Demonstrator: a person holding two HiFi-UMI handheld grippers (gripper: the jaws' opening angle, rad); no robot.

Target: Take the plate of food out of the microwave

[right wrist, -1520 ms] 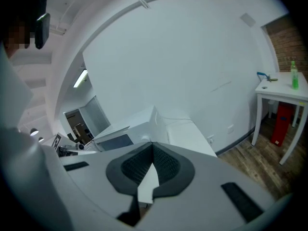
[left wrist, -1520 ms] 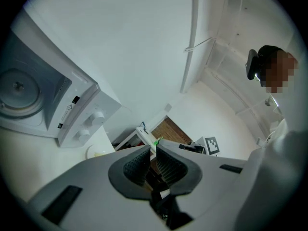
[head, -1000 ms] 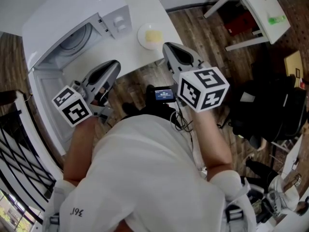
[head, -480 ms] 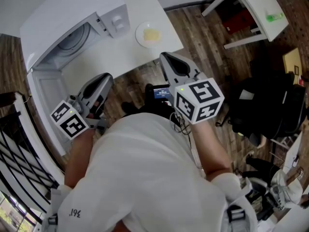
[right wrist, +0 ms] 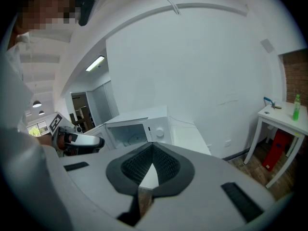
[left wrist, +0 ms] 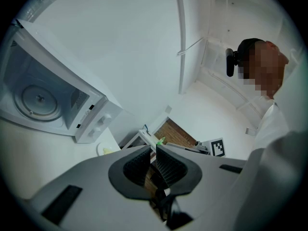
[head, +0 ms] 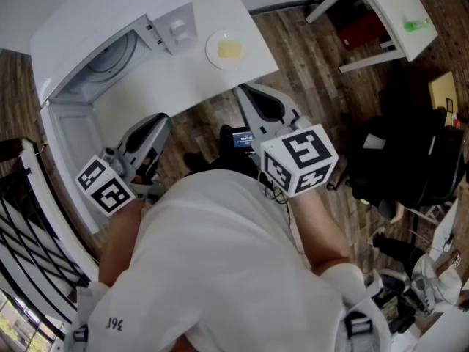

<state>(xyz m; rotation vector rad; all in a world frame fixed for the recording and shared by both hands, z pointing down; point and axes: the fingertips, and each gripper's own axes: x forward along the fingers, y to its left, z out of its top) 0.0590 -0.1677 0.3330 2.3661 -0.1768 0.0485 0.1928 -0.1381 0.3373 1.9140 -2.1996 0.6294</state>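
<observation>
- The plate [head: 229,50] of pale yellow food sits on the white worktop [head: 187,86], just beside the microwave [head: 139,6] on its control-panel side. It is outside the oven and nothing holds it.
- The microwave door [head: 62,149] hangs wide open, and the cavity shows only a bare turntable [head: 110,57].
- The left gripper [head: 163,119] hovers off the worktop edge in front of the open door, its jaws a narrow gap apart with nothing between them.
- The right gripper [head: 245,92] is closed on nothing and is held over the floor, near the worktop edge below the plate.
- Judged from this layout, the removal step looks finished.
- What plausibly remains is swinging the door closed, which calls for the left gripper to push it.
</observation>
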